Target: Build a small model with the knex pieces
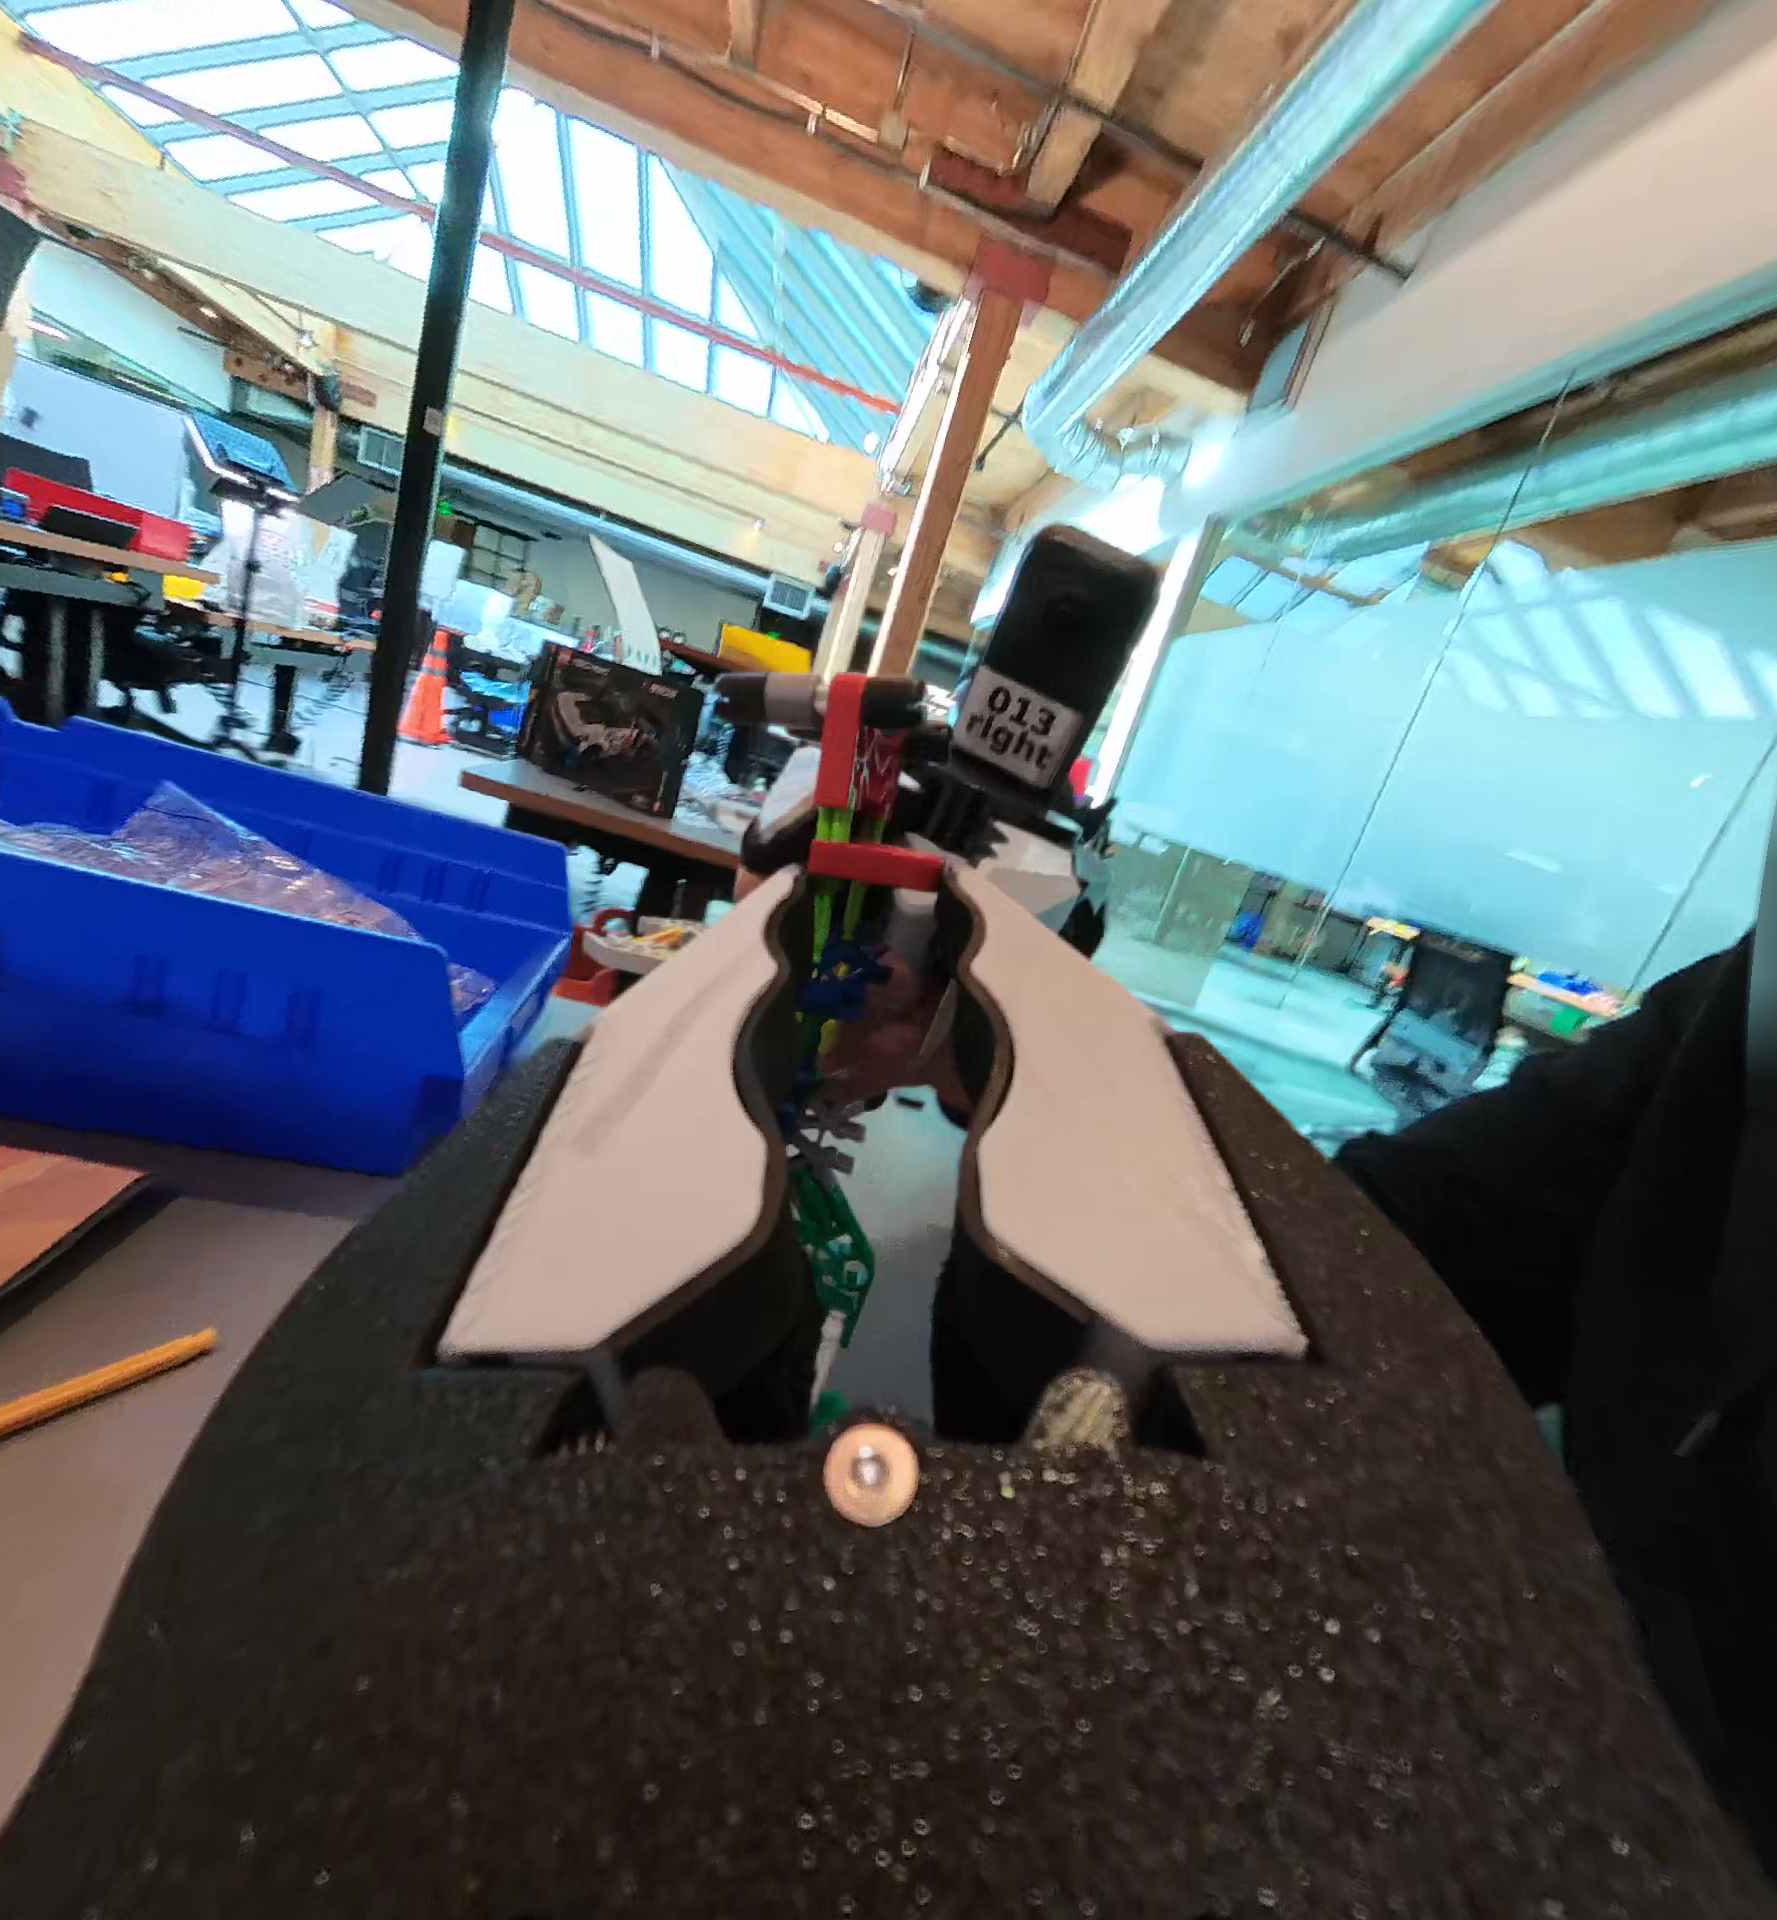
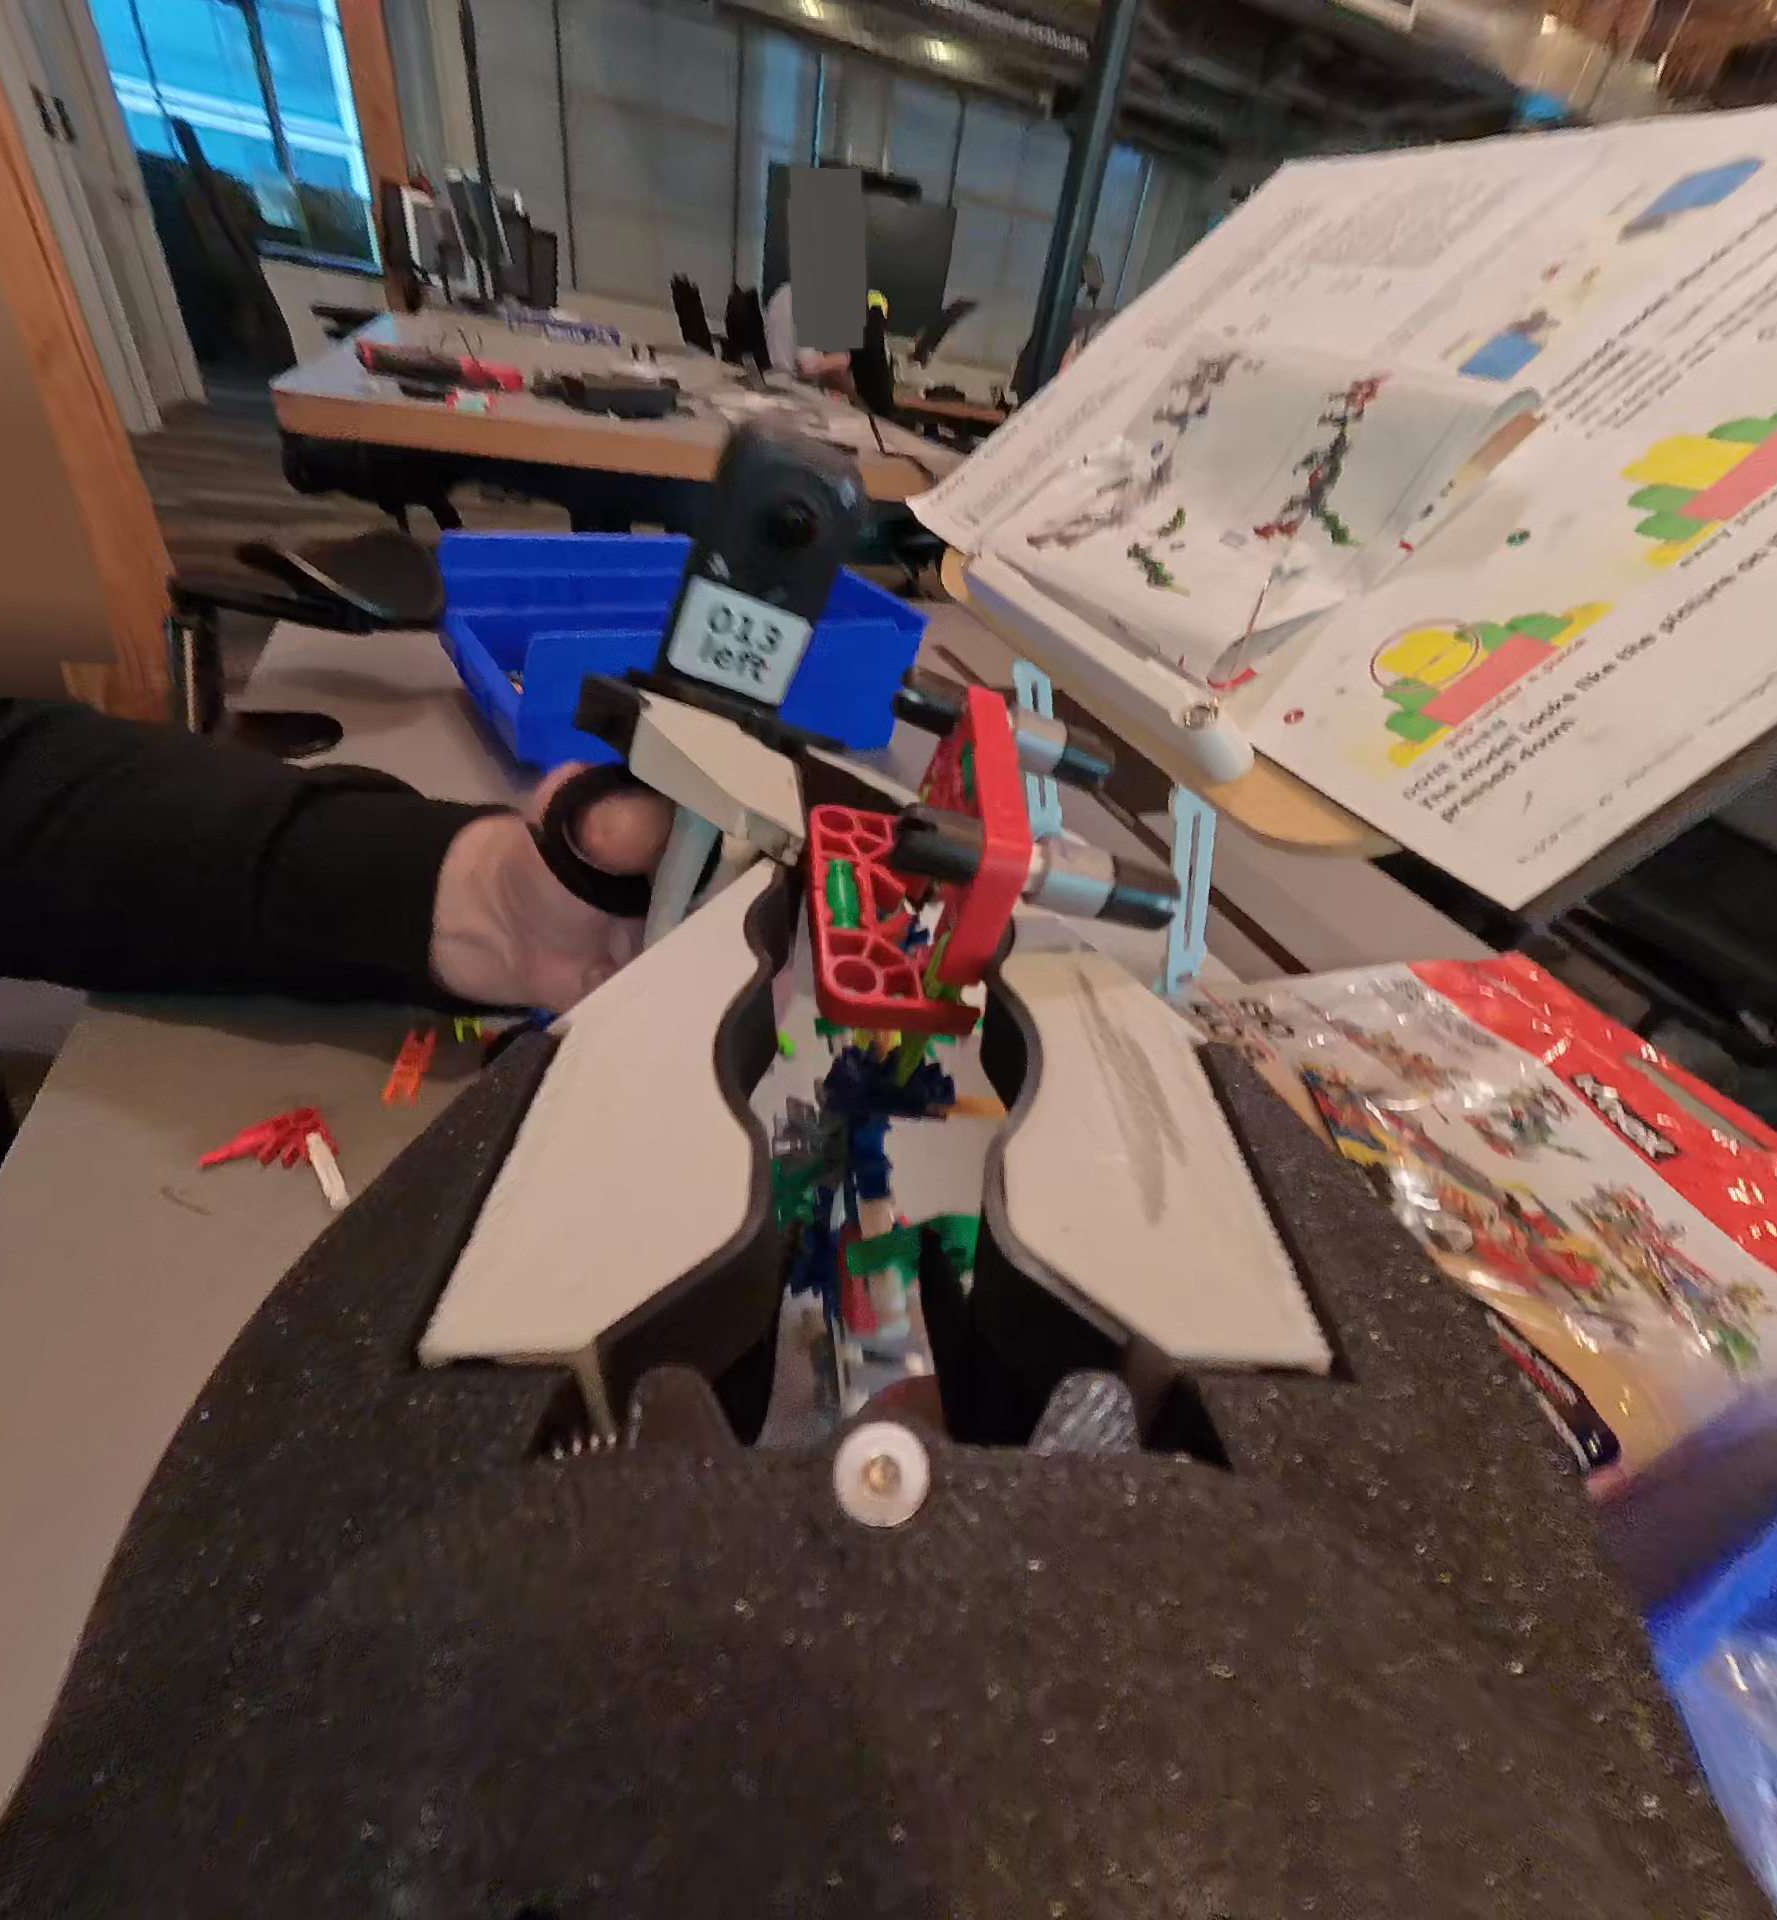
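Two blue bins (image 1: 240, 935) on grey table (image 2: 136, 1299), open workshop behind.

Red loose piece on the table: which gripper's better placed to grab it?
Right, probably. The red piece lies on the table just left of the right gripper, in its view; the left gripper does not see it. Both are closed around the model.

Open workshop: cluttered workbenches (image 2: 510, 416), exposed ducting (image 1: 1227, 270), skylights (image 1: 593, 208), timber beams (image 1: 957, 468).
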